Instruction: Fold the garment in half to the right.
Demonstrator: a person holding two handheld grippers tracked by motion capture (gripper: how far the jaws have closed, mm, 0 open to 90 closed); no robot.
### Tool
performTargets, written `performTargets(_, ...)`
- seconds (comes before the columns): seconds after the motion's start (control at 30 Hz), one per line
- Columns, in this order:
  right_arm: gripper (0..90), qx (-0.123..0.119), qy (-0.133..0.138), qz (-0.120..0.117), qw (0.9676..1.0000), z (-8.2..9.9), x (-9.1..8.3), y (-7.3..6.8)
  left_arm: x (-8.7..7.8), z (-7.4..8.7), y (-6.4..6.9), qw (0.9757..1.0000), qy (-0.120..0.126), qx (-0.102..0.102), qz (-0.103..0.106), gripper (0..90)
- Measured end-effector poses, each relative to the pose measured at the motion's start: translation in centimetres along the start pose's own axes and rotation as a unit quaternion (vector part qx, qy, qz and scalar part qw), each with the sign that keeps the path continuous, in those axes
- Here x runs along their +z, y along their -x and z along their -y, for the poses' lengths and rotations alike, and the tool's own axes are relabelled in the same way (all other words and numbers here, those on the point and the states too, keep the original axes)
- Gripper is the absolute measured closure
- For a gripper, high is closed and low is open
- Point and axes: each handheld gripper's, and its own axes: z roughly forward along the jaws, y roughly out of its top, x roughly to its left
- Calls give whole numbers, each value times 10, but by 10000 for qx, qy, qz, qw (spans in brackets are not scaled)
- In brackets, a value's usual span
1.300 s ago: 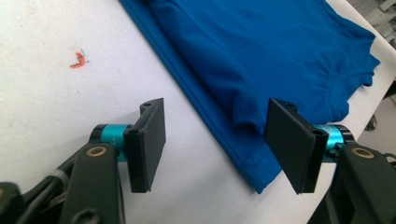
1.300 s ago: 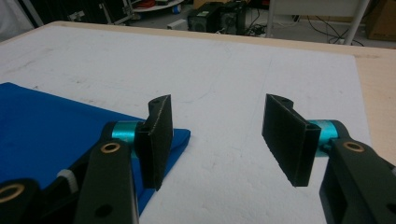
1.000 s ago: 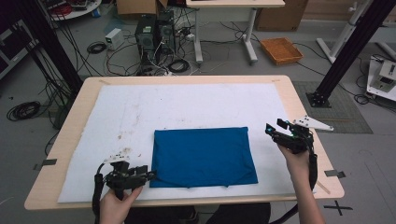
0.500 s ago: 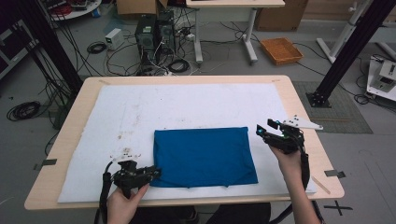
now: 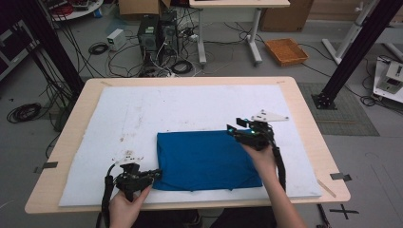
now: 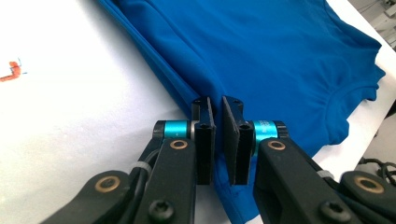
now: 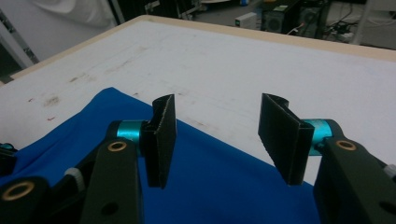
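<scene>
One folded blue cloth shirt [image 5: 206, 159] lies on one white foam mat [image 5: 142, 114], which covers one light wooden bench [image 5: 304, 118]. Two black hand-held grippers work at it: the left gripper [image 5: 154, 175] at the shirt's near left corner, the right gripper [image 5: 233, 131] at its far right corner. On the floor beyond stand two dark computer towers [image 5: 159, 31] and one orange tray [image 5: 286, 50].

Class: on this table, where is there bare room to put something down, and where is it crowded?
Free: the white mat between the blue shirt and the table's far edge, and the strip left of the shirt. Crowded: the shirt's near left corner, pinched by the left gripper, and its far right corner, under the open right gripper.
</scene>
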Motion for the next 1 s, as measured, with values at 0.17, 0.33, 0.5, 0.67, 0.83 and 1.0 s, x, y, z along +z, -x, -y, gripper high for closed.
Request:
performTargets(0.17, 483, -193, -201, -238, 9993, -16, 39, -25, 1, 0, 0, 10000, -5, -10, -3, 852)
performTargets(0.33, 512, -224, -467, -459, 9976, -26, 82, -47, 0, 0, 1, 10000, 17, 11, -32, 855)
performTargets(0.5, 545, -124, -663, -407, 9969, -29, 121, -68, 1, 1, 1, 10000, 38, 6, -44, 857)
performTargets(0.67, 575, -13, -970, -535, 9938, -31, 159, -87, 1, 1, 1, 10000, 29, 17, -51, 857)
performTargets(0.83, 626, -105, -1423, -457, 9887, -30, 193, -109, 0, 1, 1, 10000, 44, 42, -43, 858)
performTargets(1.0, 647, -252, -1733, -451, 9835, -26, 214, -127, 0, 1, 0, 10000, 49, 57, -7, 857)
